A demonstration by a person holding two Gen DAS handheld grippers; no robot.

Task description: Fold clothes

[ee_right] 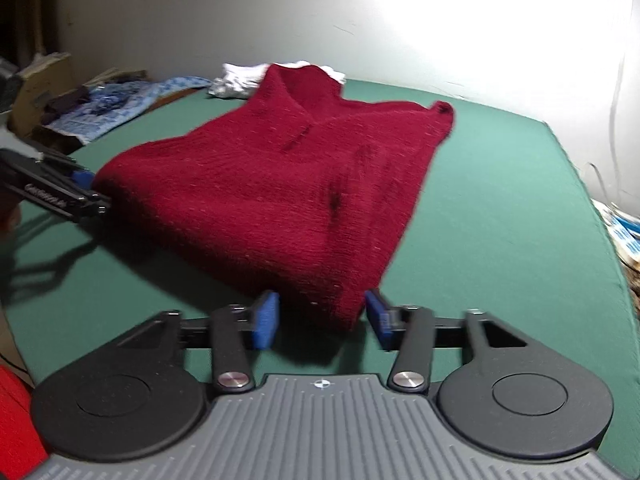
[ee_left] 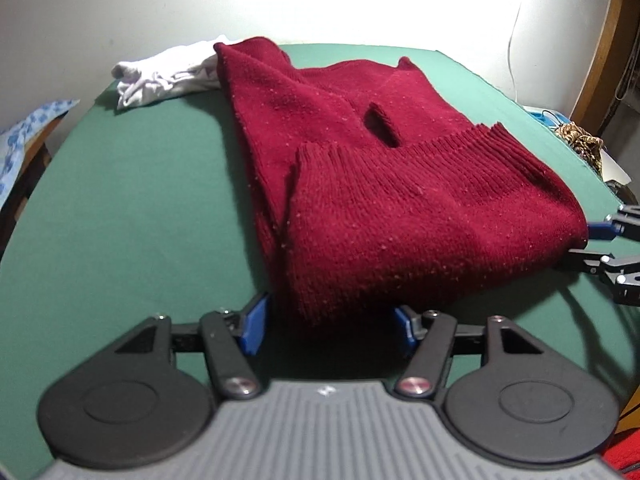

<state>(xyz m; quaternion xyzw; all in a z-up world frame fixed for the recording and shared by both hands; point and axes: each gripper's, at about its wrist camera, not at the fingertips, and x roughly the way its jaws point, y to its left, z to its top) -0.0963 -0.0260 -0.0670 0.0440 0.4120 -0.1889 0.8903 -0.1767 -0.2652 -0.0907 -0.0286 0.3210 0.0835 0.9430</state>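
A dark red knitted sweater [ee_left: 400, 184] lies folded on the green table [ee_left: 120, 200]. Its ribbed hem lies across the top. My left gripper [ee_left: 330, 326] is open at the near edge; the sweater's fold sits between the blue pads [ee_left: 254, 326], which do not press on it. In the right wrist view the sweater [ee_right: 280, 184] spreads ahead, and its near corner lies between the pads of my open right gripper [ee_right: 323, 319]. Each gripper also shows in the other's view, at the sweater's side edge: the right gripper [ee_left: 586, 245] and the left gripper [ee_right: 94, 191].
A crumpled white garment [ee_left: 168, 76] [ee_right: 240, 78] lies at the table's far edge, behind the sweater. Blue patterned cloth [ee_right: 120, 100] and clutter lie off the table's left side. More clutter [ee_left: 580, 140] sits past the right edge. A white wall stands behind.
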